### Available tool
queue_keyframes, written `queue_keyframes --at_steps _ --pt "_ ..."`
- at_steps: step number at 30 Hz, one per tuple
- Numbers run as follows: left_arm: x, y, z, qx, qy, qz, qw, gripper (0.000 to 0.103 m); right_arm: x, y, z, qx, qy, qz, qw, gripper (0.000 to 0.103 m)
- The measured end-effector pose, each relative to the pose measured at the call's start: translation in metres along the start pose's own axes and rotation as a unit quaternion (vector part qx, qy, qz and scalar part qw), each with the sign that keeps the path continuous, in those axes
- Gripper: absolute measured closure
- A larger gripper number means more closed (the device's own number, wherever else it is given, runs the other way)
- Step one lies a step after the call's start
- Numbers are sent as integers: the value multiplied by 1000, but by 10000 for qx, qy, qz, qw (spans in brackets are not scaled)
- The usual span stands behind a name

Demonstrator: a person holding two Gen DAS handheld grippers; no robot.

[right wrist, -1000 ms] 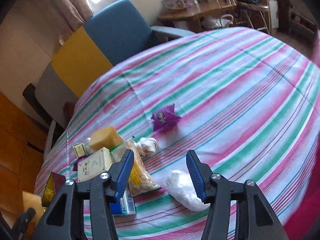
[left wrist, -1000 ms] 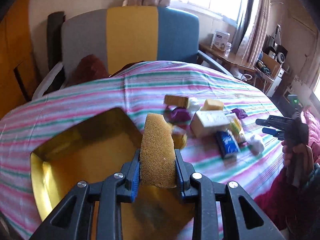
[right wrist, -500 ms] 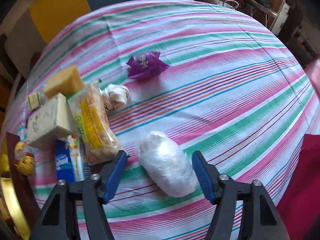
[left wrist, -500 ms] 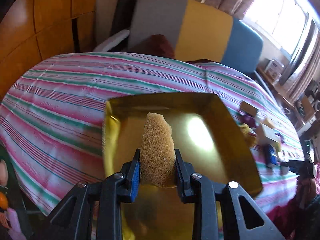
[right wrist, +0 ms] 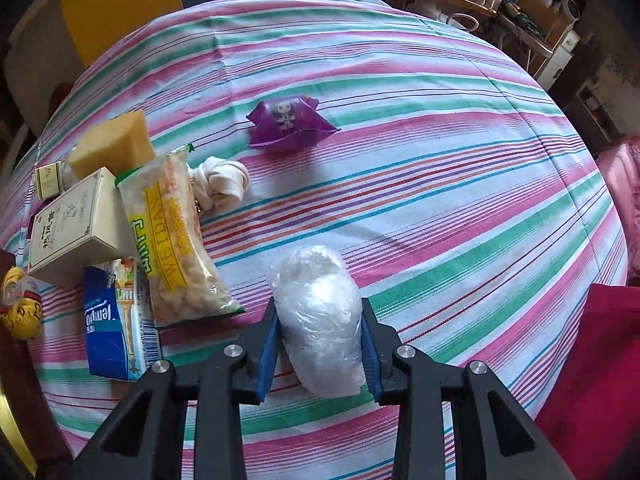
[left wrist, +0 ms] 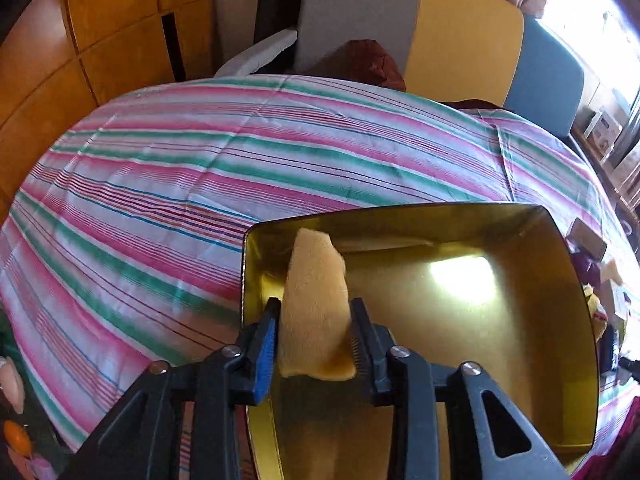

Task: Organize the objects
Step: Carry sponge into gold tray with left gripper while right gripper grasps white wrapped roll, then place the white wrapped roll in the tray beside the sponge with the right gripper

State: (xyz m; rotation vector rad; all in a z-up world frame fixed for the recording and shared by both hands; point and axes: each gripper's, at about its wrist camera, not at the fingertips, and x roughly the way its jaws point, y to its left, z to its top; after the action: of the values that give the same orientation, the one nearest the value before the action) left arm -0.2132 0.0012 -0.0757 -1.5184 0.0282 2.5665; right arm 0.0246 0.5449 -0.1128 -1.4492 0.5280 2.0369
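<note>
My left gripper (left wrist: 314,340) is shut on a yellow sponge (left wrist: 314,300) and holds it over the near left corner of a shiny gold tray (left wrist: 552,280) on the striped tablecloth. My right gripper (right wrist: 320,344) has its jaws against both sides of a white plastic-wrapped bundle (right wrist: 320,312) that lies on the cloth. To its left lie a WEIDA snack bag (right wrist: 176,248), a blue Tempo tissue pack (right wrist: 114,320), a cream box (right wrist: 76,224), a yellow sponge block (right wrist: 112,144), a knotted white cloth (right wrist: 222,182) and a purple packet (right wrist: 286,124).
A small yellow toy (right wrist: 18,308) lies at the far left by the tray's edge. A grey, yellow and blue chair (left wrist: 460,32) stands behind the table. Wooden panels (left wrist: 80,40) are at the left. Red cloth (right wrist: 592,380) hangs at the table's near right edge.
My left gripper has swung left with the sponge, over the tray's left corner. My right gripper has moved down and closed in around the white bundle.
</note>
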Motion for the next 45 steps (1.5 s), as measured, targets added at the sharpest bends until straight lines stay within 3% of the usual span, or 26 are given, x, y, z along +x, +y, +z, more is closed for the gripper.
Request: queue_keyframes --at_steps 6,9,11,15,17,20,24,28,34,39,45 --pt "-18 5 0 76 -237 10 9997 56 3 -2 -3 -69 -44 -36 10000 67" --pt "-47 7 -8 60 -521 56 9986 52 -6 -8 0 -39 -180 -18 9998 67" --pt "-62 12 -15 -5 -712 22 9975 52 -14 -12 6 27 -347 40 9994 67" --pt "-98 20 -53 -80 -959 78 9953 52 -44 -8 20 -10 -1078 462 9931 67" --pt "-109 25 -73 -102 -968 53 9952 52 -56 15 22 -278 -1276 705 9889 67" --pt "-114 30 -96 -146 -862 350 9956 52 -92 59 1 -857 -1505 1001 9798 67" --pt "-113 38 -114 -299 -723 195 9967 52 -133 123 -32 -1573 -1631 1605 9607 67" --pt "-123 37 -123 -333 -889 223 9952 52 -158 204 -70 -2451 -1425 2322 9304 67" --pt "-137 39 -129 -425 -1055 263 9932 52 -152 312 -123 -3432 -741 2978 8877 67" --pt "-140 44 -132 -559 -1073 215 9924 51 -118 390 -152 -3718 15 3008 8782 66" --pt "-134 47 -136 -575 -1000 261 9930 51 -84 451 -164 -3759 284 2761 8841 66"
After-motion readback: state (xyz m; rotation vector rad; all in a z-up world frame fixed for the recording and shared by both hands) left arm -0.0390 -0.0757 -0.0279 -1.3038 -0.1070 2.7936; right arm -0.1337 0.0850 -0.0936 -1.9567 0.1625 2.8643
